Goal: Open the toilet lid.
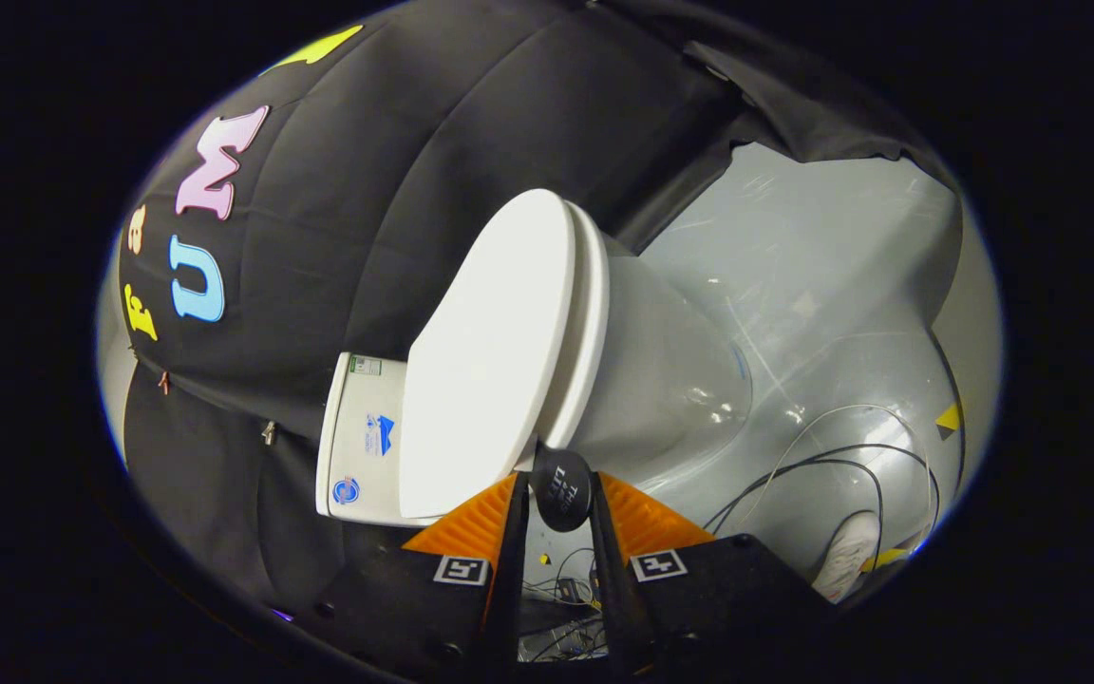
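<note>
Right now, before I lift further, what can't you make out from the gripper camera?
- Whether both tongs press the black handle knob: it sits between them, contact unclear.
- Toilet bowl's inside: hidden by the lid.
- Tank partly covered by the lid.
- Cables on the floor: ends run behind the tongs.

Black and white cables loop across the grey floor, with a white shoe near them, a small yellow and black marker beyond, and black cloth hanging as the wall behind.
</note>
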`<action>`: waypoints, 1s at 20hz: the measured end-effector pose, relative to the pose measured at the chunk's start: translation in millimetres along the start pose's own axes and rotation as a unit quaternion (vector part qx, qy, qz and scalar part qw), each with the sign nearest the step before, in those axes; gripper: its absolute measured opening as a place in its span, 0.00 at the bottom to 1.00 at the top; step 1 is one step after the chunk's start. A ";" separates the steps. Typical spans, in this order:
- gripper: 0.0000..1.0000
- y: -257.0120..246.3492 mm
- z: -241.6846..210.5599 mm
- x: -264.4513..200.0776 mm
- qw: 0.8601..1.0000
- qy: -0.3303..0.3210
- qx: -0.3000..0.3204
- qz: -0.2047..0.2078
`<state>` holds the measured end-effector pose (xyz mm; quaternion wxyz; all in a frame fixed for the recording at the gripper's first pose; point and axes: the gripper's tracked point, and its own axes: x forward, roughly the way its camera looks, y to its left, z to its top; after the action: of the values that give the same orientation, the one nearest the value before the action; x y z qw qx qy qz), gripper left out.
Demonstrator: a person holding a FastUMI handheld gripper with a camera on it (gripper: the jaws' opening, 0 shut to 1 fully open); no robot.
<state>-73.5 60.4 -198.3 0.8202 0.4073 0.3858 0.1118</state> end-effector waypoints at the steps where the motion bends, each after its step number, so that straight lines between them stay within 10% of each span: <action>1: 0.40 1.3 1.0 -0.5 1.000 -0.002 0.003 0.001; 9: 0.40 -4.6 4.6 -19.0 1.000 -0.003 0.029 0.002; 11: 0.13 -2.2 5.1 -2.3 0.998 -0.003 0.058 0.011; 20: 0.07 8.0 3.3 -1.5 0.997 -0.006 0.069 0.032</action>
<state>-71.1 62.9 -190.3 0.7886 0.4757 0.3742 0.1087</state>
